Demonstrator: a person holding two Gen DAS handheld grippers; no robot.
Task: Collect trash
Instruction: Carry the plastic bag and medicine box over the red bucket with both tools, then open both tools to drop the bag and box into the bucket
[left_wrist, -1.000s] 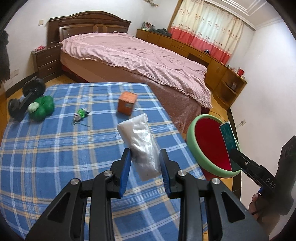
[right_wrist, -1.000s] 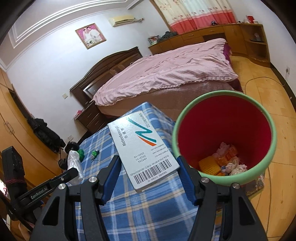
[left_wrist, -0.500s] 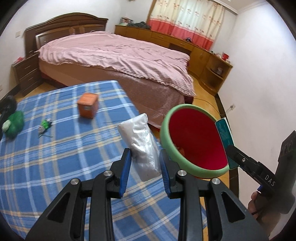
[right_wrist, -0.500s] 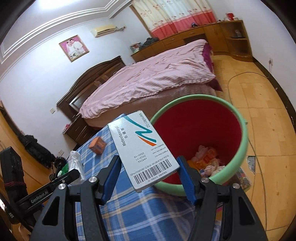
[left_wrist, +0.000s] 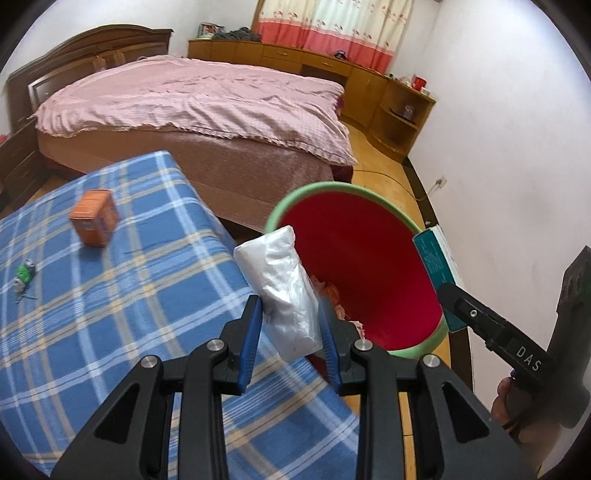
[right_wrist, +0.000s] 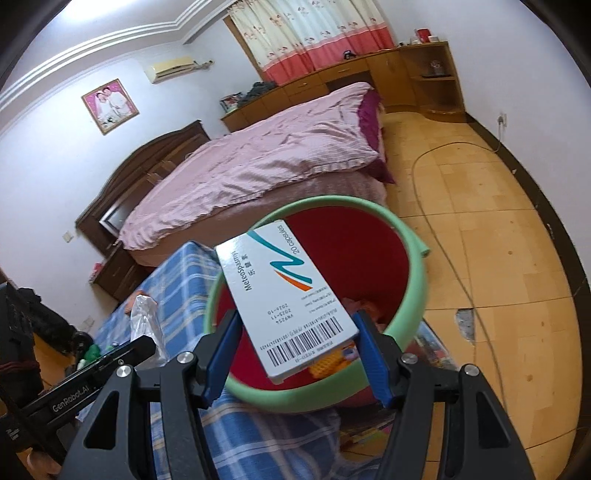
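My left gripper (left_wrist: 290, 321) is shut on a clear plastic bag (left_wrist: 282, 286), whose top end reaches over the near rim of the red bin (left_wrist: 354, 258) with the green rim. My right gripper (right_wrist: 295, 343) is shut on a white medicine box (right_wrist: 286, 295) with a barcode, held above the bin (right_wrist: 369, 240); that box (left_wrist: 437, 273) shows edge-on at the bin's right side in the left wrist view. Trash lies at the bottom of the bin. An orange box (left_wrist: 94, 218) and a small green item (left_wrist: 24, 275) rest on the blue checked table (left_wrist: 110, 314).
A bed with a pink cover (left_wrist: 199, 99) stands behind the table and bin. Wooden cabinets (left_wrist: 373, 88) line the far wall. A cable (right_wrist: 443, 229) runs over the wooden floor to the right of the bin. A person's hand (left_wrist: 508, 402) holds the right gripper's handle.
Both grippers have moved toward the bin with their loads. The bag now overlaps the bin's near rim, and the medicine box hangs over the bin's opening instead of beside it.
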